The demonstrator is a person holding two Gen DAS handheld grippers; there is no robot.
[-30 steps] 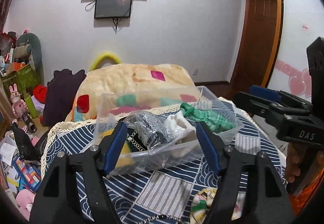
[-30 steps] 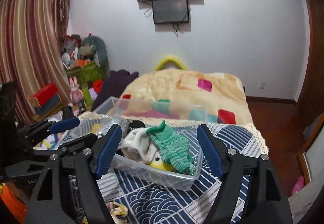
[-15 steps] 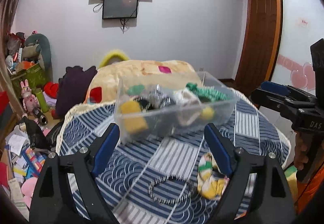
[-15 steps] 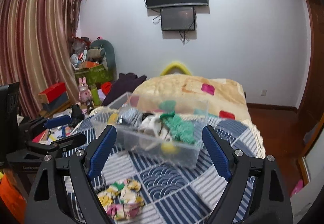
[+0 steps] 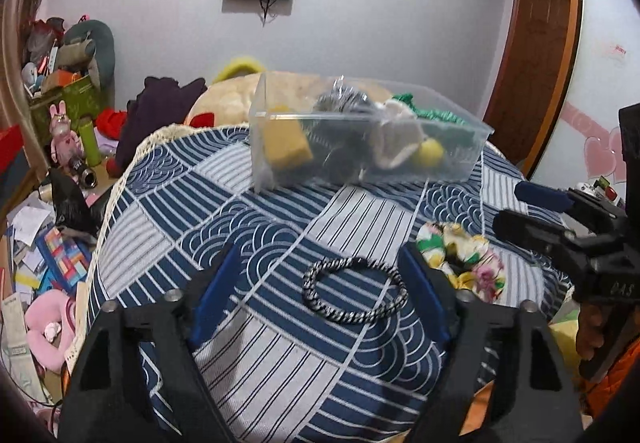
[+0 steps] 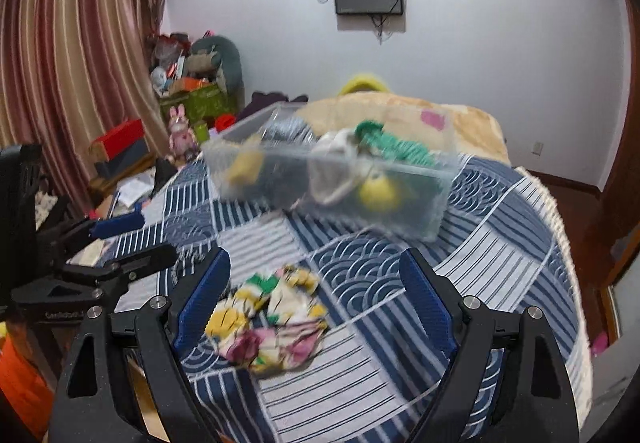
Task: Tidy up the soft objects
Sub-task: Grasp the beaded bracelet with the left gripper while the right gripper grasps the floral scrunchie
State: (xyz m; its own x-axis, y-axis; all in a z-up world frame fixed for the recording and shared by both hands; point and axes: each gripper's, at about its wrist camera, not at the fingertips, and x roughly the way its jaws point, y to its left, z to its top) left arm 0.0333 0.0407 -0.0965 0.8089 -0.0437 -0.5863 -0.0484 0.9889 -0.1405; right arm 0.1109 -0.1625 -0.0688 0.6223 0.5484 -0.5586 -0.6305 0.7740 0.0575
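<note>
I judge I am lining up a pick. My left gripper (image 5: pixel 320 295) gapes around the braided black-and-white hair loop (image 5: pixel 355 295); my right gripper (image 6: pixel 316 299) gapes near the crumpled floral fabric scrunchie (image 6: pixel 269 317). Next: lower, pinch, carry to the clear plastic bin (image 5: pixel 360 137) beyond on the quilted blue tablecloth (image 5: pixel 256 227).

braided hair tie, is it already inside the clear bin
No, the braided hair tie lies on the patterned tablecloth between the open left gripper fingers, well short of the clear bin.
</note>
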